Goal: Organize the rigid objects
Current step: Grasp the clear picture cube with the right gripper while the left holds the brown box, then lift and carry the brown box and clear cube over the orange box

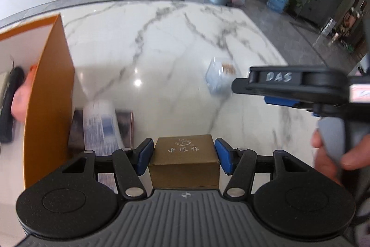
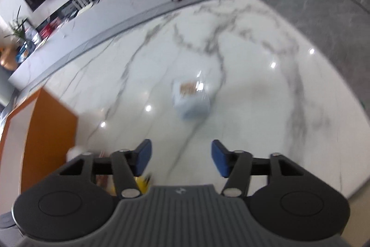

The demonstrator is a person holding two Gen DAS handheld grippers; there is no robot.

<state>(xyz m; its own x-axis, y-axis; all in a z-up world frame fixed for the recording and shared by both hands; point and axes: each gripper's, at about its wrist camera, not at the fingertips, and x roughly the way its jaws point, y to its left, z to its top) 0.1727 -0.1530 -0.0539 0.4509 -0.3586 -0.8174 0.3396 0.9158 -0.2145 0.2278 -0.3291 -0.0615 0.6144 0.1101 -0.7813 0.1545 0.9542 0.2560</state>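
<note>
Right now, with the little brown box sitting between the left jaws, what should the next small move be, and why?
Probably carry the brown box left, over the wall of the orange bin. The left gripper has it between its jaws, the bin stands open close by, and other items already lie inside.

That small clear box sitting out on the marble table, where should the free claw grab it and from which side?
Probably from above, pads on two opposite side walls of the clear box. It looks blocky and flat-sided and stands alone on the marble table, so nothing crowds either flank. The right claw is open and empty; the image is blurred, so which walls are the narrower pair is unclear.
</note>
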